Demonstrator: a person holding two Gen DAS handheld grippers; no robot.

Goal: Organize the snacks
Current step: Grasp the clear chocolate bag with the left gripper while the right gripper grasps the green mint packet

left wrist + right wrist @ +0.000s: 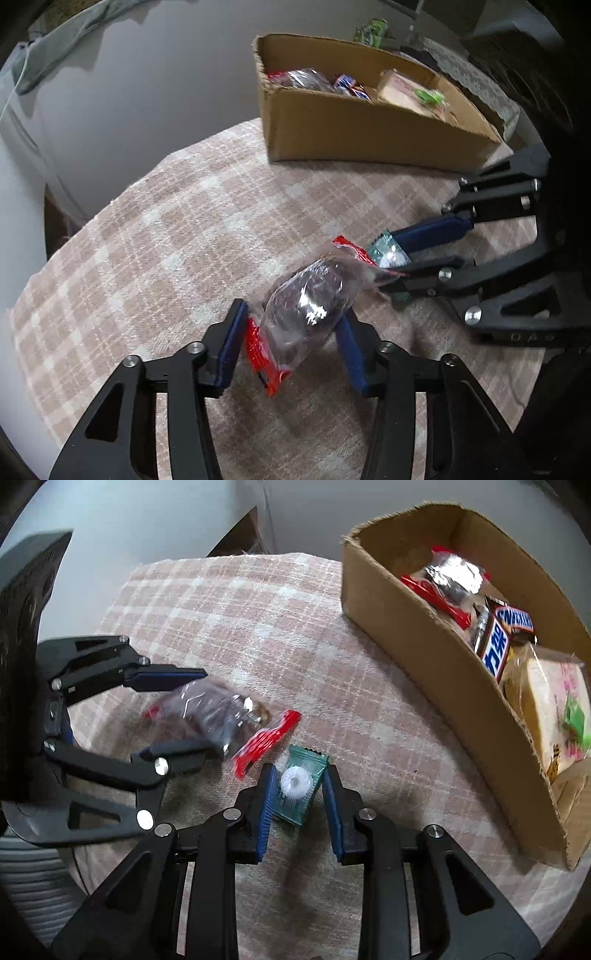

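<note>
Your left gripper point(291, 347) has its blue-padded fingers pinching a clear plastic snack packet with red crimped ends and a dark filling point(306, 306); the packet sits tilted between the pads, its upper red end reaching toward your other tool. Your right gripper point(299, 794) pinches a small translucent teal wrapper holding a white ring-shaped candy point(297, 788), with both pads pressed against its sides. The two packets are just beside each other above the pink-and-cream checked cloth point(229, 602) that covers the surface. Well apart from them, at the far right of the cloth, stands the open brown cardboard box point(417, 627). Inside it lie another clear red-ended packet point(447, 583), brown Snickers bars point(506, 635) and a wrapped slice of bread point(550, 709).
</note>
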